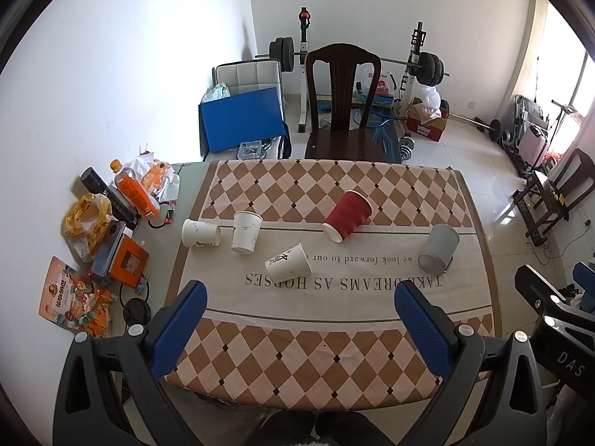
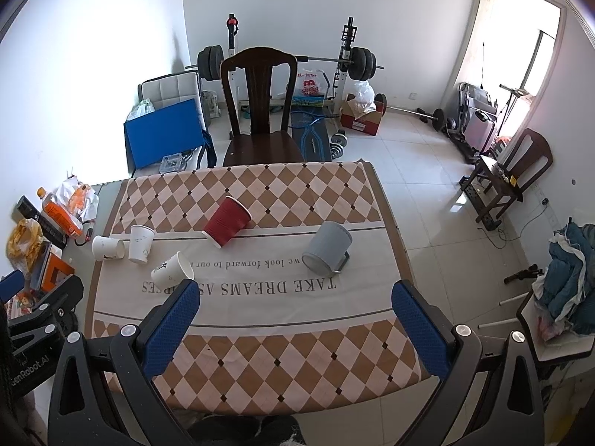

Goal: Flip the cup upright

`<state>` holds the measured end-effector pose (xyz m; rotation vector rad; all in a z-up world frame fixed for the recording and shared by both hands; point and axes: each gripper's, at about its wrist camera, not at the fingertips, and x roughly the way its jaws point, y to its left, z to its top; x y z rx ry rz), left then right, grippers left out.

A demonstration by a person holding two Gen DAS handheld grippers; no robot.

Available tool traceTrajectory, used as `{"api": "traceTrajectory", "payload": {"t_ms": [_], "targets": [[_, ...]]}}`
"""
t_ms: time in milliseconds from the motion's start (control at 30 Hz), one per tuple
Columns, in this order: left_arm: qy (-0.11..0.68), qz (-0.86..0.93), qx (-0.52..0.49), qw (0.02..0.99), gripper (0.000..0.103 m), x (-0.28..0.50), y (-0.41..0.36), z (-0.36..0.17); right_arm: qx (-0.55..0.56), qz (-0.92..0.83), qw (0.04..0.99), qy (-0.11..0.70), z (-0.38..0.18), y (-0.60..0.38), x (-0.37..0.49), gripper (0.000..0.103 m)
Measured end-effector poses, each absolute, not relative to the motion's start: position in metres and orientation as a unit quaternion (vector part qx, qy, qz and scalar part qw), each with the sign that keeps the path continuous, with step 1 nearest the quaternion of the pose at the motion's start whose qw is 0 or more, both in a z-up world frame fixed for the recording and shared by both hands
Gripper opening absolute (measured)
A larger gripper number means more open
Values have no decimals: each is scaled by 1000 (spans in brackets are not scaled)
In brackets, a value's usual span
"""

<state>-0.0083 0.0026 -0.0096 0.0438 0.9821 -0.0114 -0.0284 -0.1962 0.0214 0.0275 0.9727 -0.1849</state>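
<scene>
We hold both grippers above the near edge of the table, whose brown-and-cream checked cloth carries a pale band of printed lettering, and we take that band as our landmark. Our left gripper has its blue-padded jaws spread wide with nothing between them, and our right gripper stands likewise wide apart and empty. On the band's far edge lies the red ribbed paper cup on its side. Toward the band's right end the grey plastic mug with a handle also lies tipped over, its mouth toward us. On the band near its middle a white paper cup with dark markings lies on its side. At the band's left end are two more white paper cups, one lying down and one standing mouth-down just beside it. Beyond the band's far side stands a dark wooden chair.
</scene>
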Motion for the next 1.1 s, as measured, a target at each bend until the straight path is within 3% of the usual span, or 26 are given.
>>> {"api": "traceTrajectory", "payload": {"t_ms": [1100], "targets": [[473,-4,19,881,103,-8,1,-11,10,-90,880,467,27,-196,-26,103]]}}
